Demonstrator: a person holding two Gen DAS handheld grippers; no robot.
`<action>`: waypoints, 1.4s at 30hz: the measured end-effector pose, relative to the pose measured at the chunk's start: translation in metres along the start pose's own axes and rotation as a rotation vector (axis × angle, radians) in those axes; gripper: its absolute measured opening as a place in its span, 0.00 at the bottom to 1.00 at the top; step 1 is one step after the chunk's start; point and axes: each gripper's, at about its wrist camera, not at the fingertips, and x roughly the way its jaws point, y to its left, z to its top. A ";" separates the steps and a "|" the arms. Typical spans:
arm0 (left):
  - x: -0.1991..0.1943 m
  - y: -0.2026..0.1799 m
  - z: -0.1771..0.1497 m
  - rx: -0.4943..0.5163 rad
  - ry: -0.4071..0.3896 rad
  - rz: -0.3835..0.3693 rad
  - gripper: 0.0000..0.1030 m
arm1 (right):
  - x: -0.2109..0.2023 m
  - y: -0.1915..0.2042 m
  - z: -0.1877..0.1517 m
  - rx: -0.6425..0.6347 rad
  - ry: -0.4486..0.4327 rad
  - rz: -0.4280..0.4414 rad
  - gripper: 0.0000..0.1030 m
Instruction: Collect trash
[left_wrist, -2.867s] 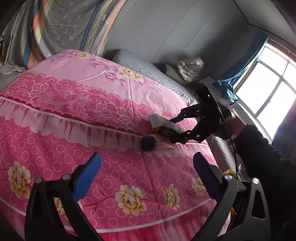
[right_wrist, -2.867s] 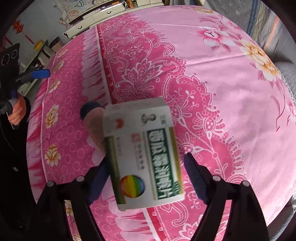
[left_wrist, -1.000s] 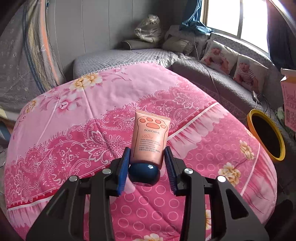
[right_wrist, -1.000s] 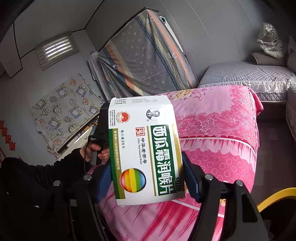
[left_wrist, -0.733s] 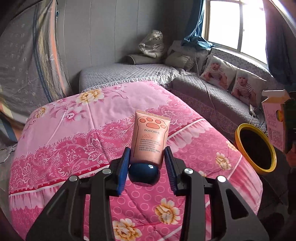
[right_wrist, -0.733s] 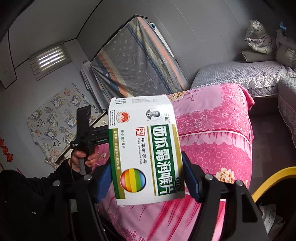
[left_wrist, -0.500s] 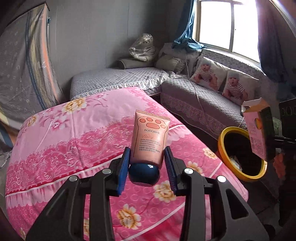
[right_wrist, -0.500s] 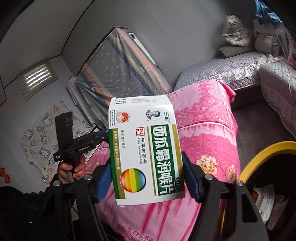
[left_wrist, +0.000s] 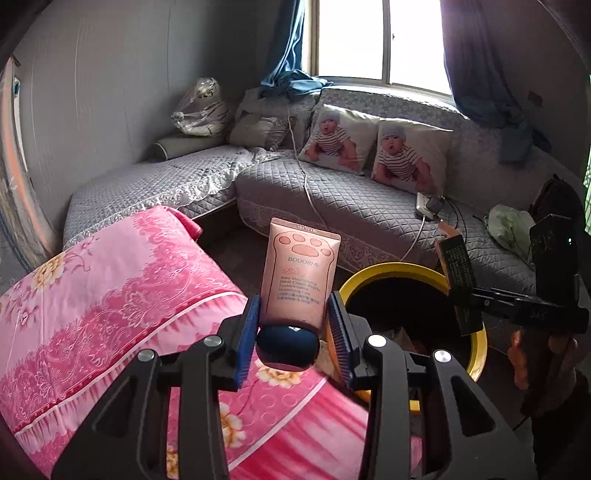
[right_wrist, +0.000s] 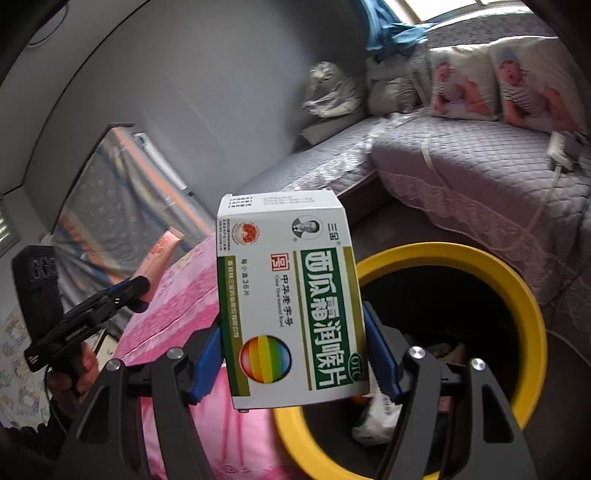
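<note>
Carrying trash binward, the left tongs (left_wrist: 291, 325) clamped a pink tube (left_wrist: 300, 273), the right tongs (right_wrist: 295, 354) a medicine box (right_wrist: 291, 295); next each needed releasing over the yellow bin (right_wrist: 524, 306).

Left gripper (left_wrist: 293, 325) is held forward and tilted downward, jaws narrowed and clamped on the pink tube (left_wrist: 300, 275); right gripper (right_wrist: 295, 363) is angled down likewise, jaws set wider and pressed against the medicine box (right_wrist: 291, 299).

Home bedroom: pink floral quilt (left_wrist: 110, 295), quilted sofa (left_wrist: 369, 206), baby-print pillows (left_wrist: 406, 158).
</note>
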 end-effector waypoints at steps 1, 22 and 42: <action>0.005 -0.010 0.003 0.007 -0.003 -0.009 0.34 | -0.002 -0.008 -0.001 0.016 -0.004 -0.015 0.63; 0.064 -0.019 -0.004 -0.157 -0.007 -0.057 0.81 | 0.012 -0.050 -0.002 0.156 0.022 -0.343 0.74; -0.167 0.094 -0.066 -0.247 -0.324 0.671 0.92 | 0.031 0.077 -0.011 -0.115 -0.233 -0.638 0.92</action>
